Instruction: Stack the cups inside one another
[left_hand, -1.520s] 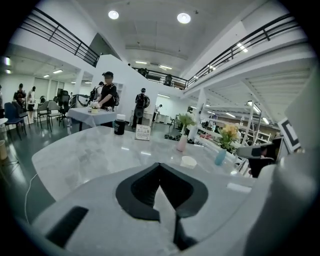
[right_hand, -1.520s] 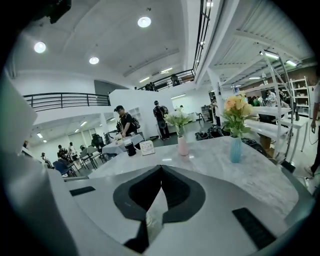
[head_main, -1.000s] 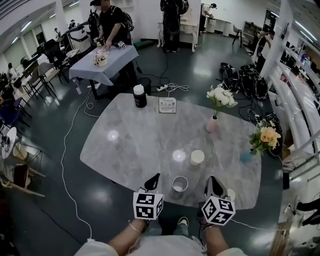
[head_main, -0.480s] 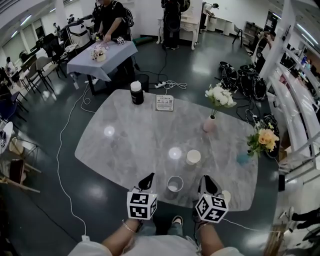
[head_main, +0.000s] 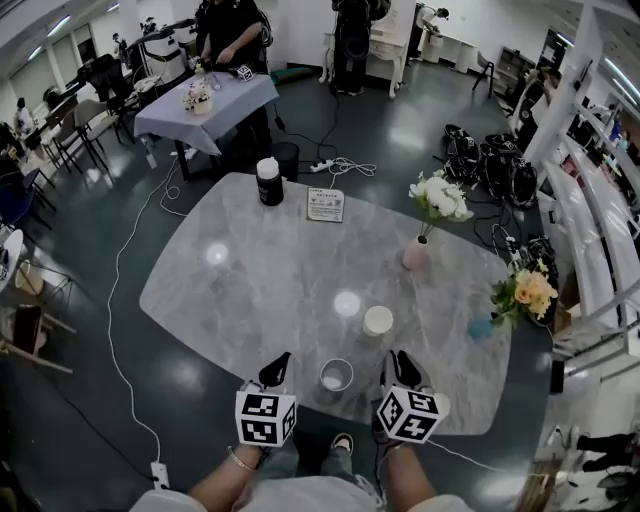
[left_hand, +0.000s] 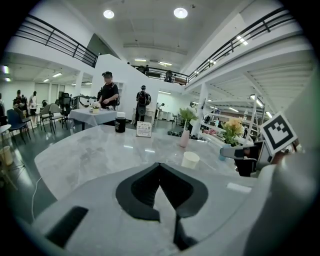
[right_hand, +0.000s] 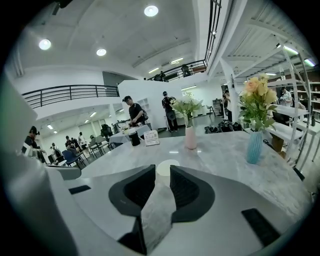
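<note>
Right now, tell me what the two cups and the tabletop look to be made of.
Cream round cup: likely paper; matte, opaque, no glare.
Pale open cup near the table edge: paper or thin plastic; too small to tell which.
Grey veined tabletop: polished marble or a marble-look slab; it mirrors the ceiling lights as bright spots.

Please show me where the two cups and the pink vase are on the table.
far white cup (head_main: 378, 320), head view, on its top.
near cup (head_main: 336, 376), head view, on its inside.
pink vase (head_main: 416, 254), head view, on its body.
</note>
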